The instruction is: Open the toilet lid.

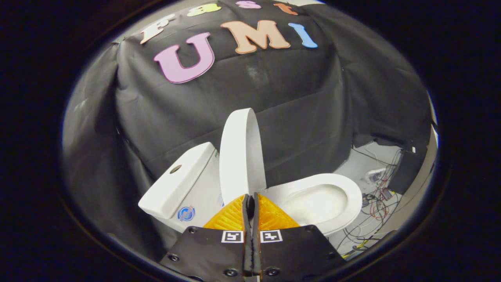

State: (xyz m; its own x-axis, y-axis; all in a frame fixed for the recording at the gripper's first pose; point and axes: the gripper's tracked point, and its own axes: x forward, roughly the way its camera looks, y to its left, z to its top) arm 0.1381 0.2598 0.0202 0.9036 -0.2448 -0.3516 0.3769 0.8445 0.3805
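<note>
White plastic, the toilet lid point(239, 152) stands raised nearly upright just beyond the fingertips, at about twelve o'clock from them, its lower edge close to the tips; whether it touches them I cannot tell. The gripper point(250, 203) is clenched, its two fingers pressed together with nothing between them. The lid looks already swung up off the seat point(344, 186), which lies bare at about two o'clock with the bowl point(315, 203) open inside it. I judge the lifting step all but finished; what remains is likely to make sure the lid leans back and rests by itself, then draw the fingers away without knocking it forward.

At ten o'clock sits the tank point(178, 182), just behind the lid, so little swing room is left there. Past the seat's far rim, at three o'clock, loose cables point(377, 205) lie on the floor point(362, 162). Open room for pulling back lies toward six o'clock.
</note>
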